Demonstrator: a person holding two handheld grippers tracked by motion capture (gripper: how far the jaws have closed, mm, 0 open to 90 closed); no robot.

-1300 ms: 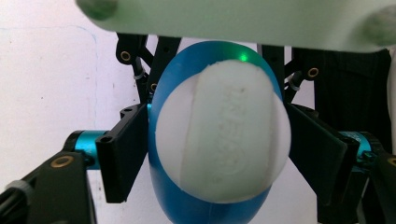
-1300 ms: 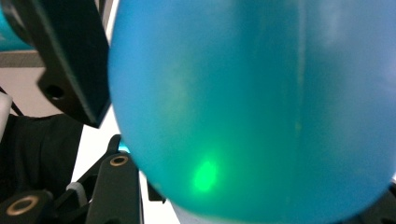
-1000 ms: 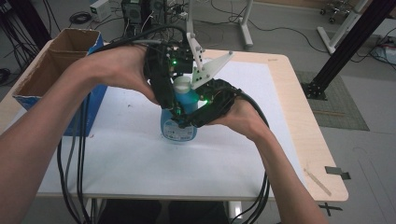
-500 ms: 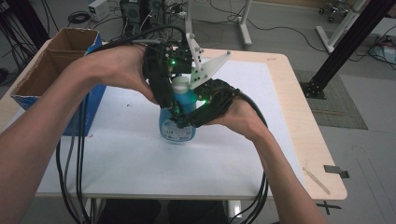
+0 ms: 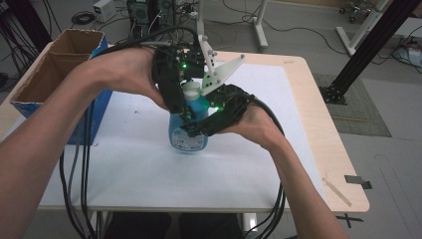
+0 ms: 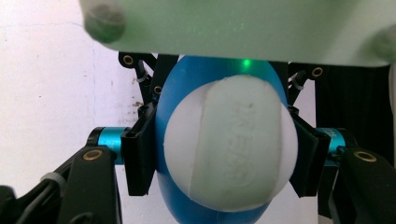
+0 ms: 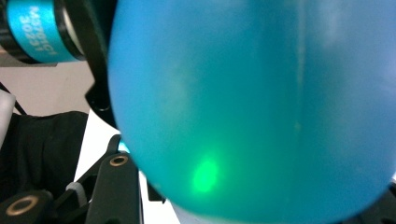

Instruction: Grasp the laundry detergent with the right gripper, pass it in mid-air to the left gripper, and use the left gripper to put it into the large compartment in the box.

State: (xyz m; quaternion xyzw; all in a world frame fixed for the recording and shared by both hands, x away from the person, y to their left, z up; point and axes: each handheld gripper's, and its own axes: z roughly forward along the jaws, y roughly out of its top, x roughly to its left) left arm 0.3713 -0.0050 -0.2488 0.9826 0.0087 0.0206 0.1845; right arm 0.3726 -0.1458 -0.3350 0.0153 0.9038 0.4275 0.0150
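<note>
A blue bottle with a white cap stands upright on the white table top. My left gripper comes down from above, and in the left gripper view its two black pads press the sides of the white cap. My right gripper reaches in from the right and is shut on the bottle's body. The blue bottle wall sits very close in the right gripper view, beside one of that gripper's fingers. A grey three-cornered plate rises above the hands.
An open cardboard box with a blue side stands at the table's left edge. Black cables hang down off the front left. A thin wooden stick lies near the front right corner. A black frame post stands off the right side.
Almost nothing has changed: both hands and the bottle stay in the same place, with both grips kept.
</note>
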